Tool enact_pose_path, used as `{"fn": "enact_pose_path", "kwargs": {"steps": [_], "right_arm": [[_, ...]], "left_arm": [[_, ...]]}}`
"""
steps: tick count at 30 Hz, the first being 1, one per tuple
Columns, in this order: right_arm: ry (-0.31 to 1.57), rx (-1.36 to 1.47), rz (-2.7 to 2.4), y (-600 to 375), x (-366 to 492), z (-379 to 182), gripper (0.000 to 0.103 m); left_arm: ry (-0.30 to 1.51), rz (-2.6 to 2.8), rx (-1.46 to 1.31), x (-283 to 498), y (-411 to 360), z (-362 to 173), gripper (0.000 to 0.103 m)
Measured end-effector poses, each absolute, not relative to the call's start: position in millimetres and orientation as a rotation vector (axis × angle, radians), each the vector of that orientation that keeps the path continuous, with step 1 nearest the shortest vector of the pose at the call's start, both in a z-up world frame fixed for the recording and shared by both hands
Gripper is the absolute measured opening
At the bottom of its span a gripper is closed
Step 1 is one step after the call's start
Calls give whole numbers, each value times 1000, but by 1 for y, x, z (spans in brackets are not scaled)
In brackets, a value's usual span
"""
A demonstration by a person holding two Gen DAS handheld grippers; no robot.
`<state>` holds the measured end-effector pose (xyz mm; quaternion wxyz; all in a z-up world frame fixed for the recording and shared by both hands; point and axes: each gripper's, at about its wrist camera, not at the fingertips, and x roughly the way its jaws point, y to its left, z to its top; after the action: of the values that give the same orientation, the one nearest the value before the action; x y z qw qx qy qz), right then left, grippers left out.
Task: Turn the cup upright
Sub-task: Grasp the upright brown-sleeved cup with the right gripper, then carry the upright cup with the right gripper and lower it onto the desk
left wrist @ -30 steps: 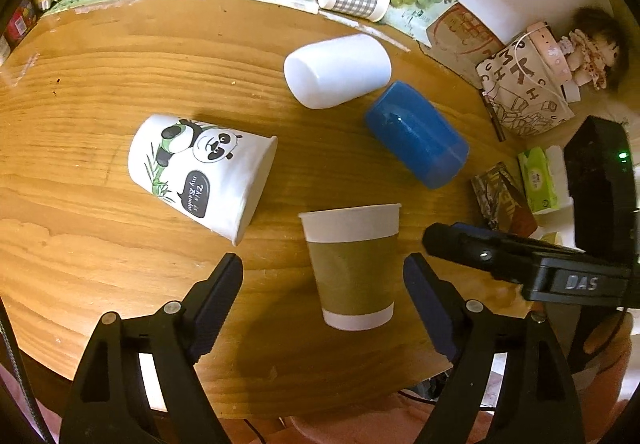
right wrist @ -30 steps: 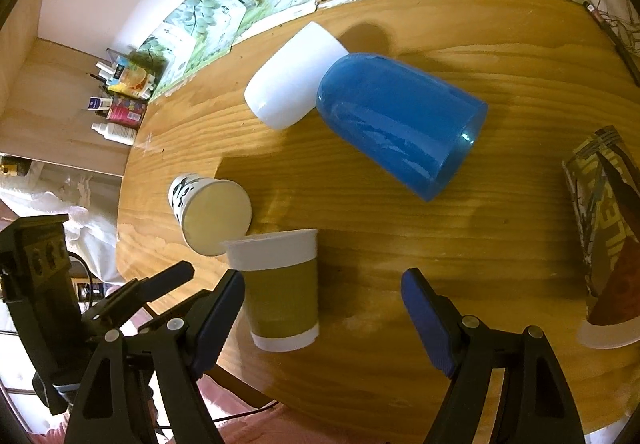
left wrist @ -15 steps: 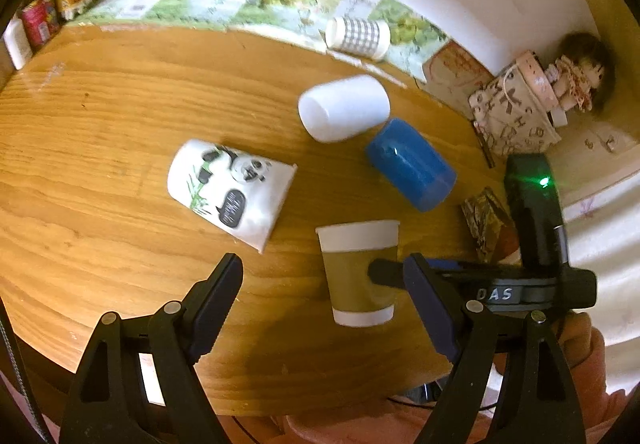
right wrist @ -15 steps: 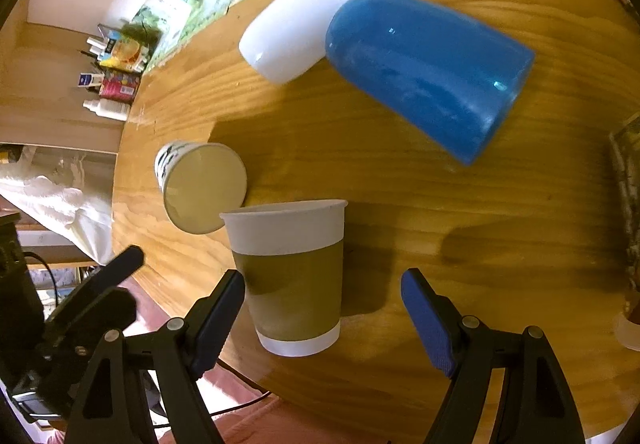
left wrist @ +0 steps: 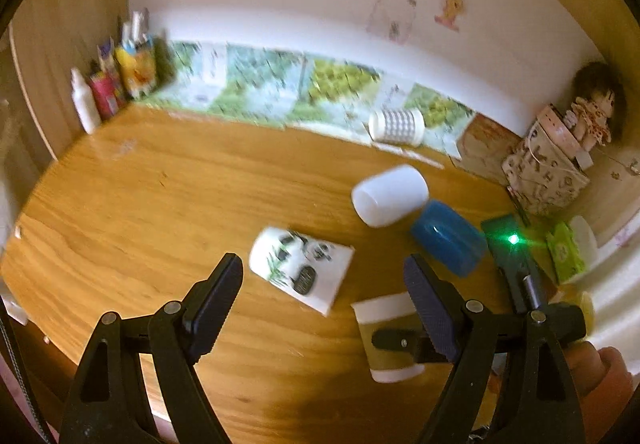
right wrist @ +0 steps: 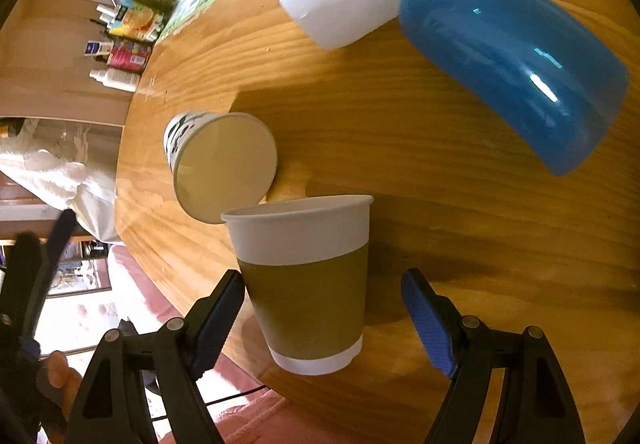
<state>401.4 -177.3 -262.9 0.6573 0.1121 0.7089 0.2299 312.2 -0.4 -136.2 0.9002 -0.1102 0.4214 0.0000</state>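
Note:
A brown-sleeved paper cup (right wrist: pixel 308 280) stands upright near the table's front edge, between the open fingers of my right gripper (right wrist: pixel 322 308), which do not touch it. It also shows in the left wrist view (left wrist: pixel 386 338), partly hidden behind my left finger. A panda cup (left wrist: pixel 302 268) lies on its side; its mouth shows in the right wrist view (right wrist: pixel 226 167). A white cup (left wrist: pixel 390 193) and a blue cup (left wrist: pixel 448 238) lie on their sides behind. My left gripper (left wrist: pixel 324 290) is open, empty and raised above the table.
The wooden table (left wrist: pixel 160 203) has bottles (left wrist: pixel 108 91) at the far left, a checked cup (left wrist: pixel 396 125) lying near the wall, and a patterned box (left wrist: pixel 544 167) with a doll (left wrist: pixel 592 111) at the right. Leaflets line the back edge.
My left gripper has pulled back and up, away from the paper cup. My right gripper has moved in so the upright paper cup now stands between its open fingers.

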Motion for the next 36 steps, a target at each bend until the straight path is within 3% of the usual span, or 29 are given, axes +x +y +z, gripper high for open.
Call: {"fn": "enact_pose_path", "kwargs": {"steps": [14, 16, 20, 36], "right_arm": [[1631, 198, 542, -161, 405, -268, 81], [1636, 195, 552, -160, 406, -268, 71], [1639, 181, 550, -157, 407, -267, 65], [1638, 143, 549, -151, 411, -263, 63]], "left_arm": [[827, 30, -204, 302, 1, -122, 85], [829, 28, -204, 303, 2, -122, 85], [838, 27, -195, 303, 0, -123, 85], [859, 10, -210, 310, 6, -127, 85]]}}
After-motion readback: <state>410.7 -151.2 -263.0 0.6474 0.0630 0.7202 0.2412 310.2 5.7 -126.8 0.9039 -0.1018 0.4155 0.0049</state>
